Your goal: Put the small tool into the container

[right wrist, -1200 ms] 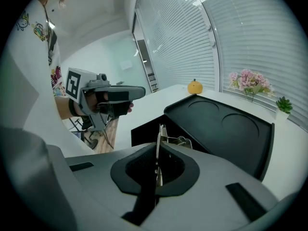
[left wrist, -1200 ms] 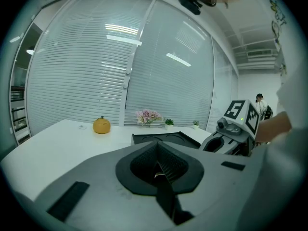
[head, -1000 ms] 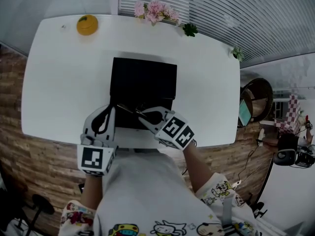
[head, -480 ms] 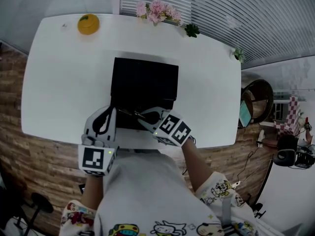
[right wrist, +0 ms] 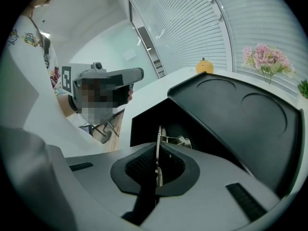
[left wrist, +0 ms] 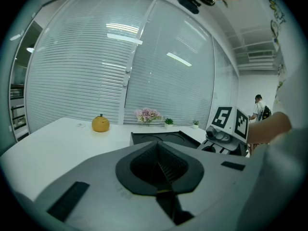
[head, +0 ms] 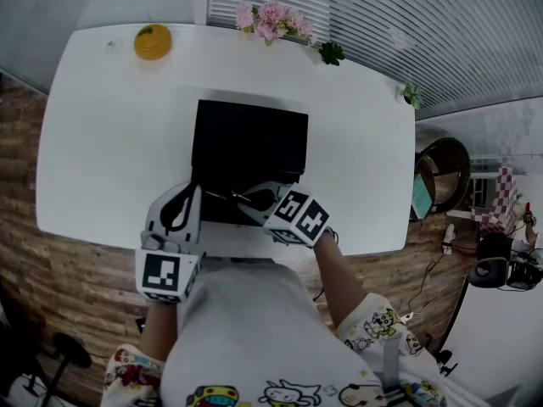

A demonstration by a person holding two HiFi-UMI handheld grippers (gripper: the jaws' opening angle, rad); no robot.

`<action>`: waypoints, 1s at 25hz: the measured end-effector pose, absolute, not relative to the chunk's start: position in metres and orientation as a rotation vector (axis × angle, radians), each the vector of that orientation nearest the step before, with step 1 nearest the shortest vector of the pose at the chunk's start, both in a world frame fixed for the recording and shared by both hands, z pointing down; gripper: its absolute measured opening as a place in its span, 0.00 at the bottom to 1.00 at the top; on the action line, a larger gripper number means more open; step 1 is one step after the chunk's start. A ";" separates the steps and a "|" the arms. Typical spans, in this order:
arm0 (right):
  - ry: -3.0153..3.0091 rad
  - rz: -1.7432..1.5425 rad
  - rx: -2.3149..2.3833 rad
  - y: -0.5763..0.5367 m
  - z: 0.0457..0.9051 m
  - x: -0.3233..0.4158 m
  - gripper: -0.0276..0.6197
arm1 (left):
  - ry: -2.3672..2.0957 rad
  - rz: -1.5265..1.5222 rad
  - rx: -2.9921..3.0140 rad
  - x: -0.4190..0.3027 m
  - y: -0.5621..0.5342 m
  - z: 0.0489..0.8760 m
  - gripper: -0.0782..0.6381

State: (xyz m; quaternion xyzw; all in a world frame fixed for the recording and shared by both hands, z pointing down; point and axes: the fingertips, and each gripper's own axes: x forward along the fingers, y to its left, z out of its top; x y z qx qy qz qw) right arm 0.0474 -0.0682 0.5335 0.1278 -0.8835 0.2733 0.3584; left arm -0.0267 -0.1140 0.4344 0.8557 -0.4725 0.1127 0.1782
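1. Small tool (right wrist: 158, 134): thin metal strip, clamped edge-on in R gripper (right wrist: 157, 163), tip poking fwd past the jaws.
2. Container (right wrist: 240, 112): black box, just ahead and right of R claw; tool tip was at its near dark side.
3. L gripper (left wrist: 160, 171): jaws together, nothing between them; sat just left of R claw.
4. Orange (head: 152, 41) and flowers (head: 271, 19) were well beyond, at far edge of the white table (head: 110, 142).

**Office room, I'd say, not somebody's home**

The walls are big glass panels with white slatted blinds (left wrist: 82, 76), and strip lights (left wrist: 124, 29) reflect in them. There's a vented unit (left wrist: 260, 57) up by the ceiling. One large white table (head: 102, 142) with rounded corners carries pink flowers (head: 270, 19), tiny potted plants (head: 329, 52) and an orange fruit-shaped thing (head: 152, 41). The floor (head: 76, 270) is wood-look, with black gear (head: 488, 270) and cables off to the side.
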 end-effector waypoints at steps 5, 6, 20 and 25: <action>-2.261 0.726 0.331 -0.072 0.536 0.048 0.05 | -1.343 0.323 2.416 -0.030 -0.115 0.437 0.12; -2.259 0.723 0.333 -0.073 0.537 0.047 0.05 | -1.344 0.324 2.414 -0.030 -0.115 0.437 0.12; -2.230 0.771 0.337 -0.078 0.544 0.043 0.06 | -1.345 0.321 2.397 -0.037 -0.116 0.439 0.12; -2.210 0.782 0.354 -0.082 0.547 0.043 0.09 | -1.334 0.327 2.399 -0.035 -0.116 0.440 0.12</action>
